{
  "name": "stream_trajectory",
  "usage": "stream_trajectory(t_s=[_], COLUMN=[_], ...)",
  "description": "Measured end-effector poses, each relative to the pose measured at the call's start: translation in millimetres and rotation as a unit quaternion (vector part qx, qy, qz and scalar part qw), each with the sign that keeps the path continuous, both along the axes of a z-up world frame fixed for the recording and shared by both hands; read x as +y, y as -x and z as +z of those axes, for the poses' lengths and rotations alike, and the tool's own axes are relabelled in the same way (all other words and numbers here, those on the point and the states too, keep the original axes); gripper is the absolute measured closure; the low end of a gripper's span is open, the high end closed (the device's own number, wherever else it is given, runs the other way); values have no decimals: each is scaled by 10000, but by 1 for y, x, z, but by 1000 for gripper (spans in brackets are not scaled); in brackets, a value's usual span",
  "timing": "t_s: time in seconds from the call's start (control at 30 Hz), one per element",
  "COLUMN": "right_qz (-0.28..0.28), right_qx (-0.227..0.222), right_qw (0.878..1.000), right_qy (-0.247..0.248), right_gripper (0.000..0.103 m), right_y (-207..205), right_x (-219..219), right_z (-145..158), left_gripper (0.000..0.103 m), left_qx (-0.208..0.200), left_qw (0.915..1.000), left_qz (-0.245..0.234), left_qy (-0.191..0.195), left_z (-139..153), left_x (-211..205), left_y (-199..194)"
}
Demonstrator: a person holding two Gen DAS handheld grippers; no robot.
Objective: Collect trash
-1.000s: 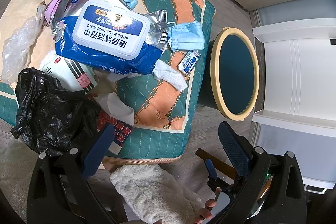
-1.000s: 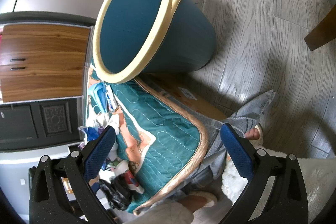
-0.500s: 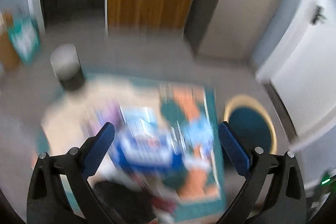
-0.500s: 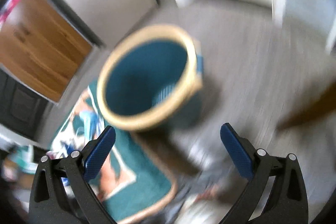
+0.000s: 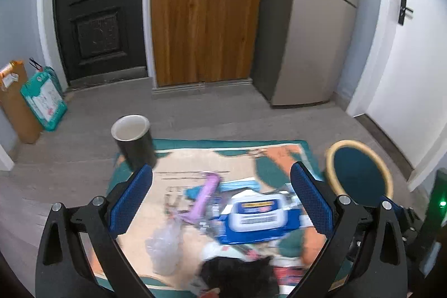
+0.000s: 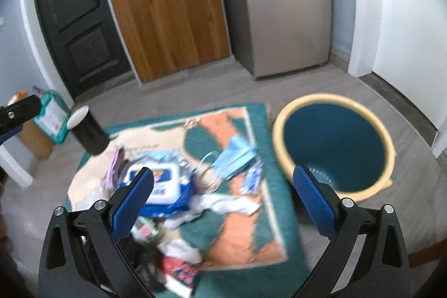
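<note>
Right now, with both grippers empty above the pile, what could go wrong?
The trash overlaps: grabbing the wipes pack may drag the mask or its loops along. The clear plastic bag looks flimsy and may slip from the fingers. The bin stands off the mat, so a short drop could miss.

Trash-strewn mat on grey floor

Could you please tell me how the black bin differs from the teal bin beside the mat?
The black bin is narrow, with a pale inside; the teal bin is much wider, with a cream rim and a dark teal inside. The black bin stands at the mat's far left corner, the teal bin off its right edge. Both are round, upright and open-topped, and no trash shows in either.
</note>
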State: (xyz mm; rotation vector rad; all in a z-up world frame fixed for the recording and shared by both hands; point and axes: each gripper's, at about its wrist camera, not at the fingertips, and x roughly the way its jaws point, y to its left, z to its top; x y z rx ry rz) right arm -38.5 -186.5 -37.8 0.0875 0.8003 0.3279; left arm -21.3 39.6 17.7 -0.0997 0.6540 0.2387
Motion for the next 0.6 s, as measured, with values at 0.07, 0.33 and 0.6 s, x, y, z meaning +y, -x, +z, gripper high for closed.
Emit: stream_trajectory(t_s=[0.07,0.33,0.6], right_qz=[90,70,117], right_qx=[204,233,92], right_qw=[9997,9989,9975], right_qy=[75,407,690], right_gripper=[4,4,4], right_y=[2,-3,0], right_x=[12,37,33], right_z=[-8,-4,-2], left_gripper=[6,6,6], left_qx=[53,223,810], left_qw=[9998,9987,9964], left_qz=[-101,-363,-214], left_qy=[-140,-269,-103], left_z=[-3,-18,-44], left_x=[7,23,19], left_y=[2,8,-3])
